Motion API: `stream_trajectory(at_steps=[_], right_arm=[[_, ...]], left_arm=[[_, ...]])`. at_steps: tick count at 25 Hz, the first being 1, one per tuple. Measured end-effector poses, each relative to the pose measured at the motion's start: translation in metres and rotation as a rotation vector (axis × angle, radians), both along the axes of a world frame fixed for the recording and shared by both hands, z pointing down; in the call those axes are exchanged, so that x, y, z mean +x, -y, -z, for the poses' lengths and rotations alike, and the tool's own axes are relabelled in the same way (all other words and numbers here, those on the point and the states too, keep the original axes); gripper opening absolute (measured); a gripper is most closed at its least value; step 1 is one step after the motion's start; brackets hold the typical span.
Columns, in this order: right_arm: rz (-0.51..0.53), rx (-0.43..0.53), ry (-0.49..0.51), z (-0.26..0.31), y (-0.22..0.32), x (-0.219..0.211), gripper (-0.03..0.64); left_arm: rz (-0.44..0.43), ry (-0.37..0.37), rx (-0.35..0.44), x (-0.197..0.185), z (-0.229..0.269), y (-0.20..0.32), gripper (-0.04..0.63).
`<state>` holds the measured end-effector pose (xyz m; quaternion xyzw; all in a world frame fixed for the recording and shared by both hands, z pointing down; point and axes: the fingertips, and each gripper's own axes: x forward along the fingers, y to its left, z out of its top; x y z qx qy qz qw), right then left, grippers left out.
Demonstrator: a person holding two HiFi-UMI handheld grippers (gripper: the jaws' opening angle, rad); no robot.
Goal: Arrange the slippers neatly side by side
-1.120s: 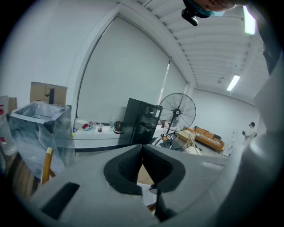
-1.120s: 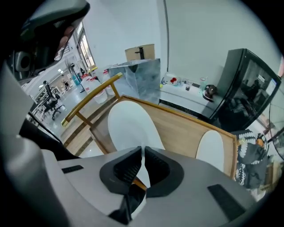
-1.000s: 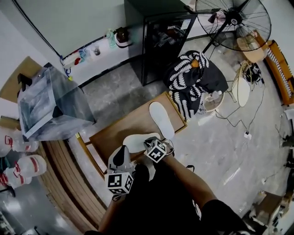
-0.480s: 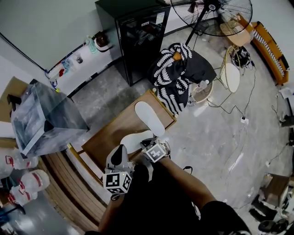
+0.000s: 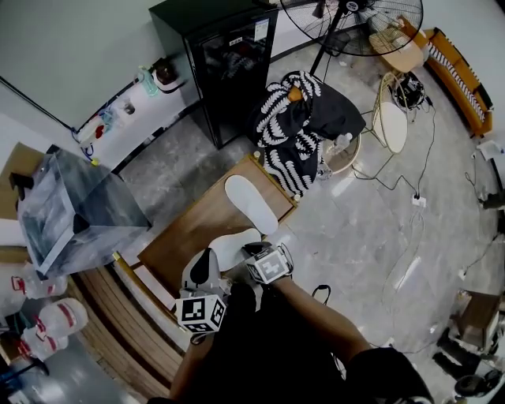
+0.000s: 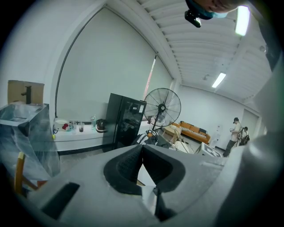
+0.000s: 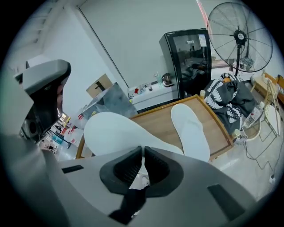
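Note:
Two white slippers belong to a low wooden table (image 5: 185, 237). One slipper (image 5: 250, 203) lies flat near the table's far right corner; it also shows in the right gripper view (image 7: 191, 129). The other slipper (image 5: 233, 246) is at the near edge, with my right gripper (image 5: 248, 252) shut on its rim. In the right gripper view that held slipper (image 7: 116, 133) fills the space just ahead of the right gripper (image 7: 143, 153), tilted off the wood. My left gripper (image 5: 207, 260) hovers beside it to the left, its jaws shut (image 6: 142, 148) with nothing gripped.
A black cabinet (image 5: 221, 63) and a standing fan (image 5: 355, 24) stand beyond the table. A black-and-white striped cloth (image 5: 296, 126) is heaped at the table's far corner. A clear plastic box (image 5: 71, 213) sits left. Cables (image 5: 410, 197) trail on the floor at right.
The right gripper has rolled and lifted a little with the slipper in its jaws. Both hands have shifted slightly over the table's near edge. The far slipper stays put.

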<state>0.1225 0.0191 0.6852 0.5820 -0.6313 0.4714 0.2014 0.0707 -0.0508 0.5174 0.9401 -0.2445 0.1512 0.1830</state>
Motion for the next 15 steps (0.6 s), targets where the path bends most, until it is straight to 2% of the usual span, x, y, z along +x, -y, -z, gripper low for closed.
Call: stream_trajectory(at_steps=[5, 15], right_arm=[[-0.044, -0.026, 0.001, -0.001, -0.004, 0.003, 0.026], [-0.102, -0.084, 0.036, -0.038, 0.013, 0.013, 0.026]], left_arm=[[0.006, 0.003, -0.004, -0.002, -0.001, 0.0, 0.017], [0.029, 0.017, -0.016, -0.007, -0.01, 0.01, 0.017]])
